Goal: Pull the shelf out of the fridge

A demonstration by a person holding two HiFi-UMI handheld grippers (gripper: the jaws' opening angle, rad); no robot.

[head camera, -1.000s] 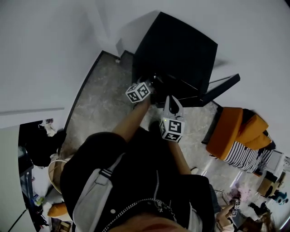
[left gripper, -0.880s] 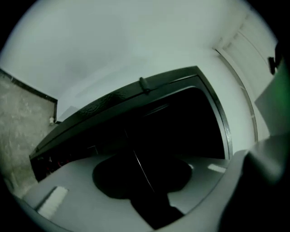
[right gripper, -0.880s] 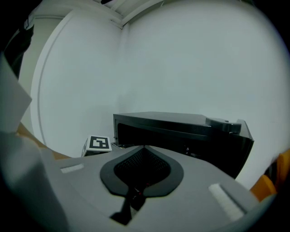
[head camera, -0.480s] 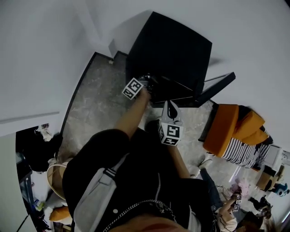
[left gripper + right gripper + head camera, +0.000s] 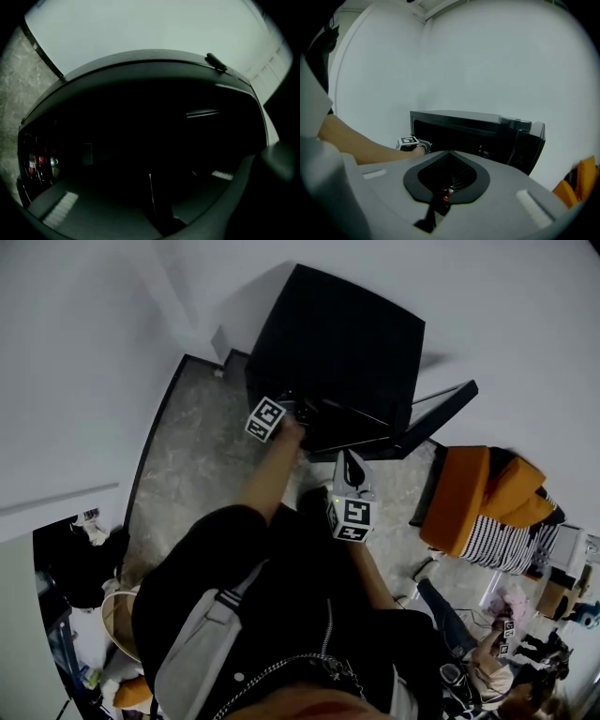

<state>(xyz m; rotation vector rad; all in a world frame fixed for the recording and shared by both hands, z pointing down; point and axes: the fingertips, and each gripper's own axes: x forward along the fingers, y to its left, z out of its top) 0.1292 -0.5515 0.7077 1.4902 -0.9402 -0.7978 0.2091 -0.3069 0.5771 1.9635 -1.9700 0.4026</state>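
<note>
A small black fridge stands on the floor with its door swung open to the right. My left gripper reaches into the fridge's open front at its left side. In the left gripper view the inside is very dark. The jaws of the left gripper are closing, and I cannot make out the shelf or anything between them. Red cans show behind wire bars at the left. My right gripper hangs shut and empty just in front of the fridge, pointing at it.
The grey marbled floor runs left of the fridge along a white wall. An orange cushion on striped fabric lies right of the open door. Clutter sits at the lower left and lower right corners.
My left gripper has pushed further forward into the fridge's opening. The right gripper has stayed where it was, shut. The head view has shifted slightly.
</note>
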